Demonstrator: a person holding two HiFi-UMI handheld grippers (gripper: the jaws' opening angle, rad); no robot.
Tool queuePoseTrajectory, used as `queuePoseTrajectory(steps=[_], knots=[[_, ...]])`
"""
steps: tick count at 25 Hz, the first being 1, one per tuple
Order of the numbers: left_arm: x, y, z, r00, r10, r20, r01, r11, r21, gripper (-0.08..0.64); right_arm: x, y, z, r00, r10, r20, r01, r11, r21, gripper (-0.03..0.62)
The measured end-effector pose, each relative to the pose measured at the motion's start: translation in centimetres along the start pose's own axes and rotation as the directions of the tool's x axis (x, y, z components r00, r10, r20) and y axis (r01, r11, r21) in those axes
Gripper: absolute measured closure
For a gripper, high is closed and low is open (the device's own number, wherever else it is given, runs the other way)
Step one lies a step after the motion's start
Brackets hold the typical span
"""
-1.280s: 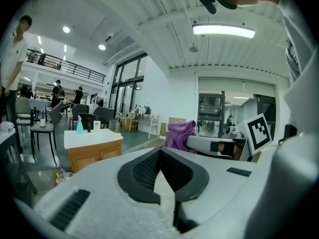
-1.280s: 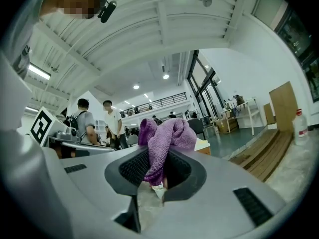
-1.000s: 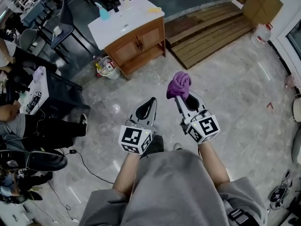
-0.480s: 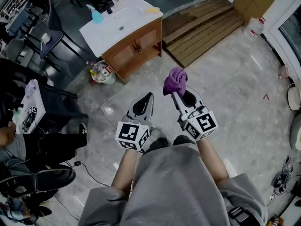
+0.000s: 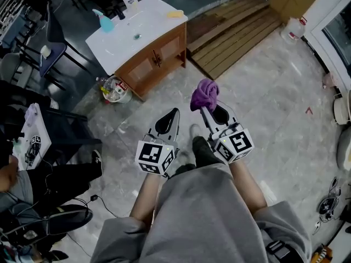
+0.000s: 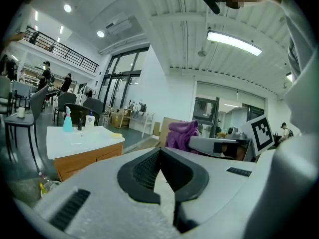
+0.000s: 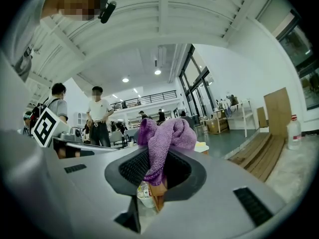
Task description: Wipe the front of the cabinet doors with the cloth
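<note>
Right gripper [image 5: 207,109] is pinching the purple cloth [image 5: 204,93] in its jaws, left gripper [image 5: 172,113] is hanging beside it with jaws closed, empty. Cabinet [image 5: 156,59] is sitting well ahead of both.

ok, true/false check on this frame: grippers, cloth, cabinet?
1. The right gripper grips the purple cloth. True.
2. The left gripper holds the spray bottle. False: its jaws are together with nothing between them; the spray bottle stands on the cabinet top.
3. The cloth touches the cabinet doors. False: bare floor lies between them.
4. Both cabinet doors are closed. True.
</note>
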State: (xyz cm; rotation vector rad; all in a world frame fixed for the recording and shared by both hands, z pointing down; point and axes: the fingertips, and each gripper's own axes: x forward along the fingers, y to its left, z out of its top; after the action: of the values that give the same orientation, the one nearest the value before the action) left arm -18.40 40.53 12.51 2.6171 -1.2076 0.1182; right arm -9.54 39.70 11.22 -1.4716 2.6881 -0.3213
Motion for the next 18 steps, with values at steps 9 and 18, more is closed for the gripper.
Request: queuePoseTrajectory(steps=[9, 18], knots=[[7.1, 4.9, 1.0, 0.999, 0.036, -0.021, -0.036, 0.999, -0.010, 0.554, 7.1, -5.6, 0.2, 0.999, 0.040, -0.016, -0.040, 0.999, 0.006, 0.517], [14.3, 8.7, 1.9, 0.995, 0.077, -0.059, -0.078, 0.997, -0.023, 0.554, 13.4, -11.7, 0.3, 0.996, 0.082, -0.045, -0.080, 0.996, 0.041, 0.518]])
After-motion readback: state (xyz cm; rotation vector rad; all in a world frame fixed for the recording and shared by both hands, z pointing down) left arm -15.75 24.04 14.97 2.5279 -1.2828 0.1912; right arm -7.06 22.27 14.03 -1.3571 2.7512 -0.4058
